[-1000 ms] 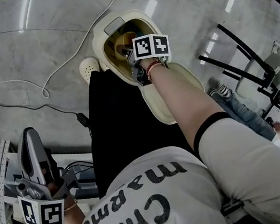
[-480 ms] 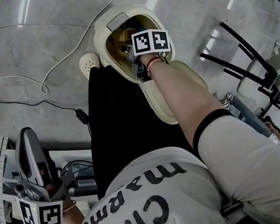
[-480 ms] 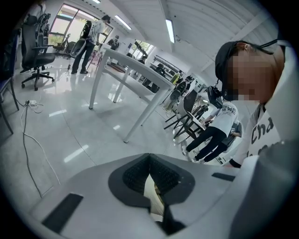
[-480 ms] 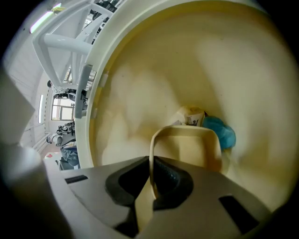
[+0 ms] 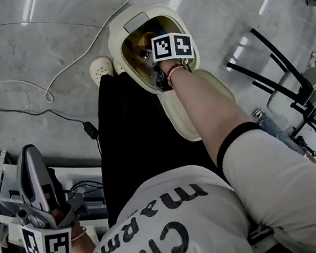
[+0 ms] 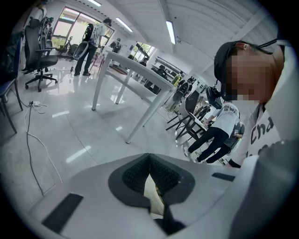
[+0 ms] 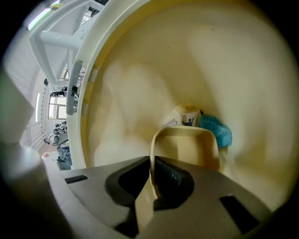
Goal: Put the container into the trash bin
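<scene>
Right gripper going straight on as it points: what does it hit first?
Probably the blue rubbish at the bottom of the trash bin, just beyond the container the right gripper holds; depth is unclear.

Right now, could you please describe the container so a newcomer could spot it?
Look for the cream bin on the floor. Inside it, the right gripper pinches the container by its rim: a plain cream tub, unlike the blue rubbish.
</scene>
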`<state>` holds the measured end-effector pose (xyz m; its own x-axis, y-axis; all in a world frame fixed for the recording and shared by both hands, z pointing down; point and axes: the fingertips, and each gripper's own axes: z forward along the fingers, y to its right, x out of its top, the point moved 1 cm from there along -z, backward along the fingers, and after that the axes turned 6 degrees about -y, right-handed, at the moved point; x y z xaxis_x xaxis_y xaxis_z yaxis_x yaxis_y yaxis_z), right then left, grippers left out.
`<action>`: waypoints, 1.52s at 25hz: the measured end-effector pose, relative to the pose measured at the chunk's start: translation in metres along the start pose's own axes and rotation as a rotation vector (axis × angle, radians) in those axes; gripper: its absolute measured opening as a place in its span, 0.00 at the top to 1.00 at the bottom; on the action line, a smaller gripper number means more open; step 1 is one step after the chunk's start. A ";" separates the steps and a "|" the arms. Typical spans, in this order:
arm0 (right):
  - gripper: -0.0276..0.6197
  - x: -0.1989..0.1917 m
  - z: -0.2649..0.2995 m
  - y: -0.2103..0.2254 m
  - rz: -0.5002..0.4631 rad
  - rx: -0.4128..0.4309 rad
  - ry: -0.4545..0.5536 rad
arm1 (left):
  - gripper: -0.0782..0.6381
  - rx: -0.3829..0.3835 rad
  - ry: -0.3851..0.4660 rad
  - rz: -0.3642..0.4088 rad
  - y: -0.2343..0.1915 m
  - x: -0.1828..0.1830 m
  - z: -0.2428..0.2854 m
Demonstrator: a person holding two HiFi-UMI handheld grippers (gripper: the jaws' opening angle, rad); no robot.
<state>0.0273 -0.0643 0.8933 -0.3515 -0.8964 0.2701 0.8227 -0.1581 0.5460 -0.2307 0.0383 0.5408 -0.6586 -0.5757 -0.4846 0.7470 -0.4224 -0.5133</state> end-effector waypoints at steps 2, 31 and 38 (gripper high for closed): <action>0.91 0.001 0.001 0.000 -0.004 -0.004 0.003 | 0.86 0.002 0.006 -0.003 -0.001 -0.001 -0.001; 0.90 0.011 0.006 0.013 -0.103 -0.142 -0.013 | 0.86 0.021 0.030 -0.049 -0.025 -0.016 -0.018; 0.89 0.014 0.004 0.010 -0.102 -0.175 -0.009 | 0.86 0.035 0.060 -0.052 -0.024 -0.010 -0.026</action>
<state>0.0284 -0.0768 0.9058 -0.4406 -0.8684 0.2277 0.8474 -0.3185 0.4248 -0.2448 0.0726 0.5396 -0.7000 -0.5099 -0.5000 0.7137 -0.4757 -0.5142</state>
